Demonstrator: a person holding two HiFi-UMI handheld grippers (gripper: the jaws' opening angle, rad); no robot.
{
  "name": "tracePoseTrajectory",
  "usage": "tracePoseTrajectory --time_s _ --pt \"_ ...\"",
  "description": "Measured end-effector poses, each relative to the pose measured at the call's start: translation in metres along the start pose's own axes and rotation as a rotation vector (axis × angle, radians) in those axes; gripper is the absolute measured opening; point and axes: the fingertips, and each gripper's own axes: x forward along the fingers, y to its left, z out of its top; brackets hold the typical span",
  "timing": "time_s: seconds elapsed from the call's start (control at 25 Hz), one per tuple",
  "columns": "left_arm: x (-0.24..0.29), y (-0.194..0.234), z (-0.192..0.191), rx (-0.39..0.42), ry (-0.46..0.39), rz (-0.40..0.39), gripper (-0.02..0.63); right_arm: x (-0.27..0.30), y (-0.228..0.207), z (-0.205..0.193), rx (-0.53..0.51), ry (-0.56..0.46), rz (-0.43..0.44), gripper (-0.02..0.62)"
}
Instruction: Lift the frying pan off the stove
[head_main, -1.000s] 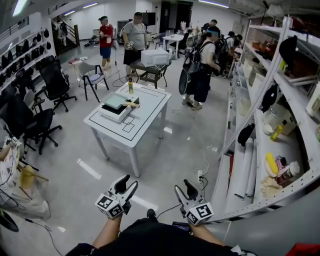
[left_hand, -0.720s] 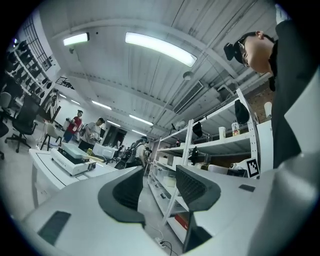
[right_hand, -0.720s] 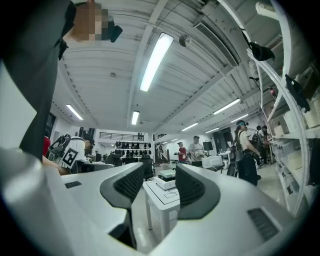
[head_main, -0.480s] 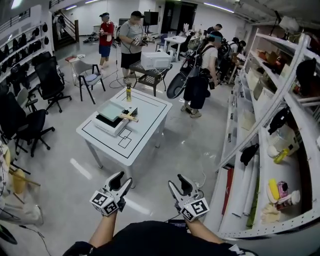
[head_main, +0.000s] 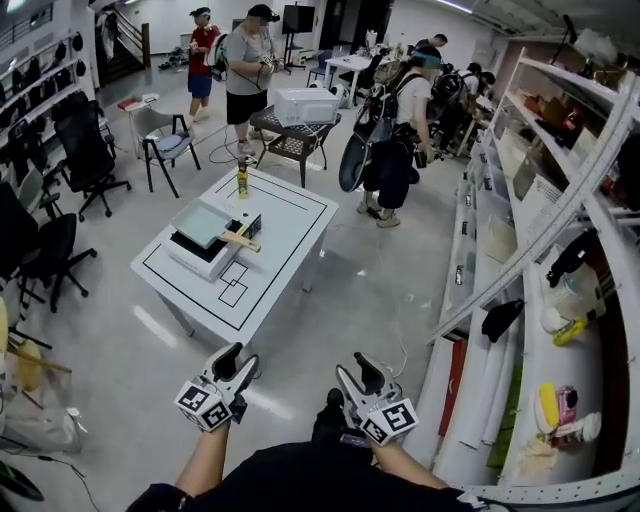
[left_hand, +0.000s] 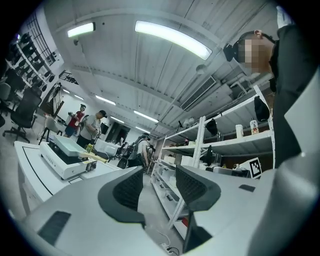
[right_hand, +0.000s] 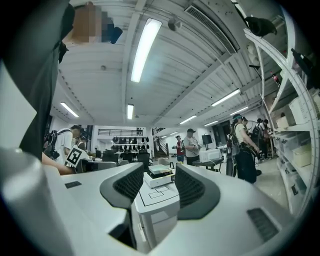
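- Close against the person's body, the left tool (head_main: 243, 358) and the right tool (head_main: 352, 368) hang side by side at waist height over bare floor (head_main: 330, 290). Both point forward.
- Each tool's own view shows its jaws standing wide apart with nothing between the pads, only distant background, so both are empty.
- Ahead lies a stretch of open floor, so neither tool is anywhere near its target, and the approach looks to be the step in hand.
- Beyond that stands the white counter (head_main: 280, 250), ahead and somewhat to the left in the head view, with one corner turned toward the person.
- On the counter's left part sits the stove (head_main: 185, 258), a low white unit, and the square, pale frying pan (head_main: 203, 222) rests on top of it, not yet lifted.
- The pan's wooden handle (head_main: 240, 238) sticks out toward the middle of the counter, running roughly left to right across the head view, with its free end to the right.
- The left tool is the closer one to the pan. However, the right gripper view frames the stove and pan squarely between its jaws, while the left gripper view has them well off to its left. With the handle's free end on the right, the right tool seems better placed to take it.
- Farther back, a small bottle (head_main: 242, 182) stands near the counter's far corner, well apart from the stove.
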Motion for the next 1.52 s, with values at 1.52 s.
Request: tracePoseTrajectory --time_s 1.52 --pt "0.185 0.189 0.053 -0.196 -0.180 0.520 0.206 0.316 -0.212 0.010 0.124 0.090 0.604 0.196"
